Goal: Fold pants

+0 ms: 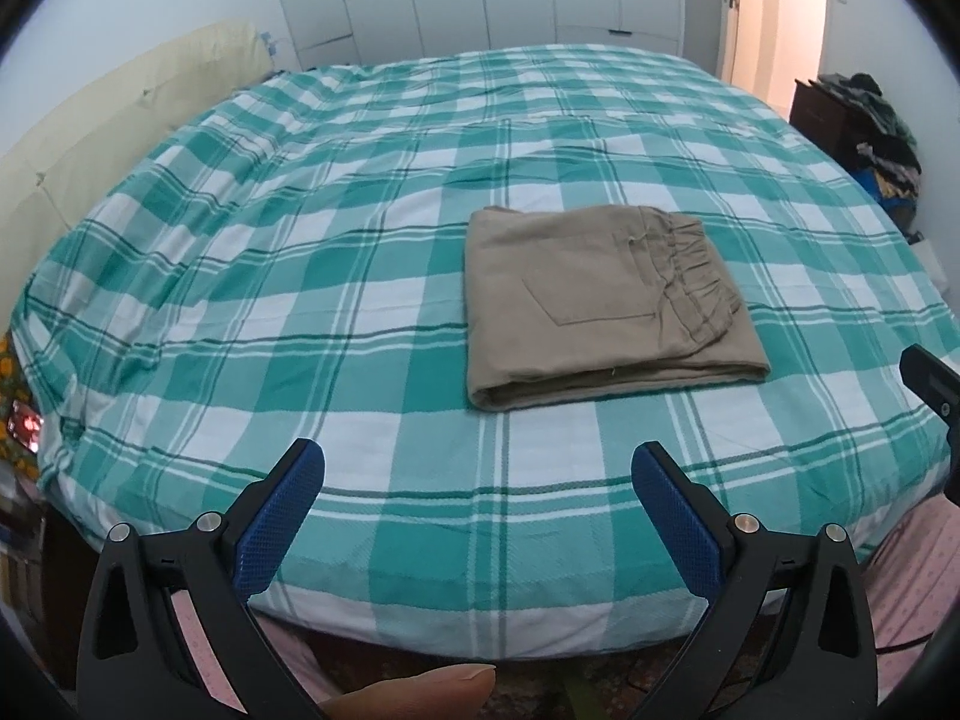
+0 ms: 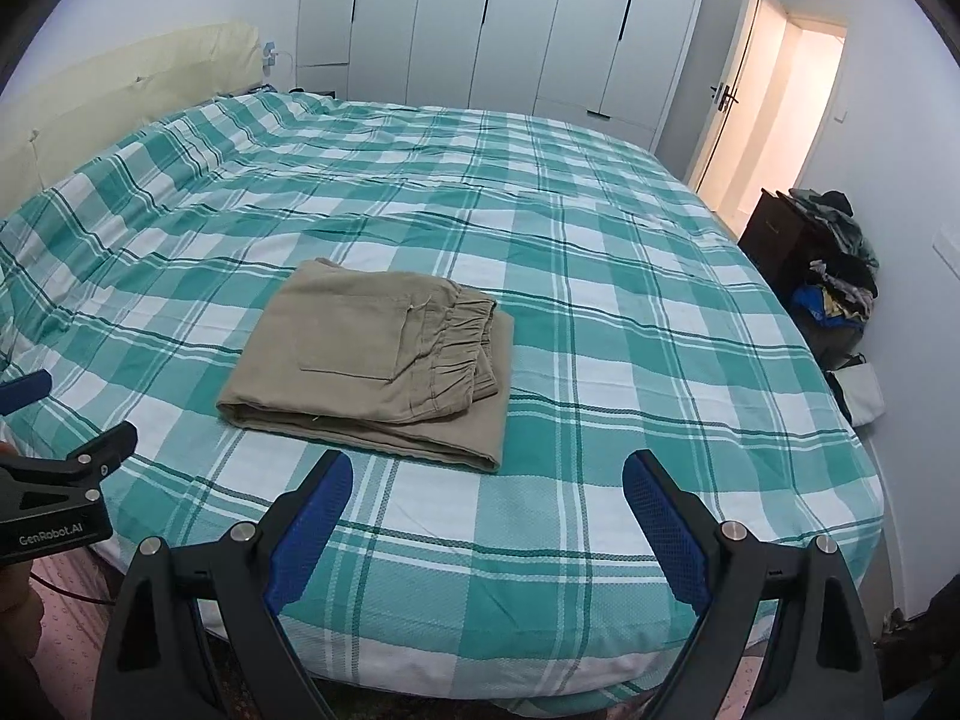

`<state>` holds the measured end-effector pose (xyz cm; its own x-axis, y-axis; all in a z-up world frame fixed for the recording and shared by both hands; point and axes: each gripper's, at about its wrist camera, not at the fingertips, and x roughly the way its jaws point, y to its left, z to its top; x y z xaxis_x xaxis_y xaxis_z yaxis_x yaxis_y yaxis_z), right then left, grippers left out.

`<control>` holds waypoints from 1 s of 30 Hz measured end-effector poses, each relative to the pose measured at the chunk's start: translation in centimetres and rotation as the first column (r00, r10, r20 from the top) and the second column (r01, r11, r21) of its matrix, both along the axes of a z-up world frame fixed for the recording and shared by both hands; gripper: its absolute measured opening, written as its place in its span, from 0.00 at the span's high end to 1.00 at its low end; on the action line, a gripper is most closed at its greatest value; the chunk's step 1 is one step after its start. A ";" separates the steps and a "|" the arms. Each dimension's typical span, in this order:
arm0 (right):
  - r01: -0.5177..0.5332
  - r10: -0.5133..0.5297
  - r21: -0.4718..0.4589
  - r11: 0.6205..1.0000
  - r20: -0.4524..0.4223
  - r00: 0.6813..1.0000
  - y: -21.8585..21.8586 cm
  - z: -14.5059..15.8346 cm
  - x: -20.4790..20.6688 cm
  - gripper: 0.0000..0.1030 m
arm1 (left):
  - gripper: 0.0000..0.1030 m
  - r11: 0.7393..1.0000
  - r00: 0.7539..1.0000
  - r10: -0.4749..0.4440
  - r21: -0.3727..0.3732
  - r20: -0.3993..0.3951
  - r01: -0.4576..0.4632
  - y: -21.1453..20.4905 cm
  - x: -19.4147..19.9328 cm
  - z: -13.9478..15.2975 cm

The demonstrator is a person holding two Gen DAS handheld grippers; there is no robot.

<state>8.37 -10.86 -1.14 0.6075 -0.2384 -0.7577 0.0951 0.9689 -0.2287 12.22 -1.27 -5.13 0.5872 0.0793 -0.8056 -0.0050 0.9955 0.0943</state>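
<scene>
The tan pants (image 1: 600,300) lie folded into a compact rectangle on the green-and-white checked bed cover (image 1: 300,312), elastic waistband on the right, back pocket on top. They also show in the right wrist view (image 2: 372,360). My left gripper (image 1: 477,468) is open and empty, held above the bed's near edge, short of the pants. My right gripper (image 2: 487,477) is open and empty, just in front of the pants' near edge. The left gripper also shows at the left edge of the right wrist view (image 2: 54,420).
The bed cover (image 2: 600,330) fills most of both views. White wardrobes (image 2: 510,24) stand behind the bed. A cream headboard (image 1: 120,120) is at the left. A dark dresser with piled clothes (image 2: 828,252) stands at the right, near an open door (image 2: 774,102).
</scene>
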 end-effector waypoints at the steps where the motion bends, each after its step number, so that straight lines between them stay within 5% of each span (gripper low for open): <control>1: -0.001 0.001 0.000 1.000 0.001 1.000 0.1 0.1 -0.1 0.12 | 0.01 1.000 1.000 0.001 -0.001 -0.002 -0.001 0.0 0.0 0.0; 30: -0.010 0.009 0.020 1.000 0.017 1.000 0.9 1.8 -0.9 0.12 | 0.01 1.000 1.000 -0.013 -0.009 0.015 0.013 -0.7 0.0 0.8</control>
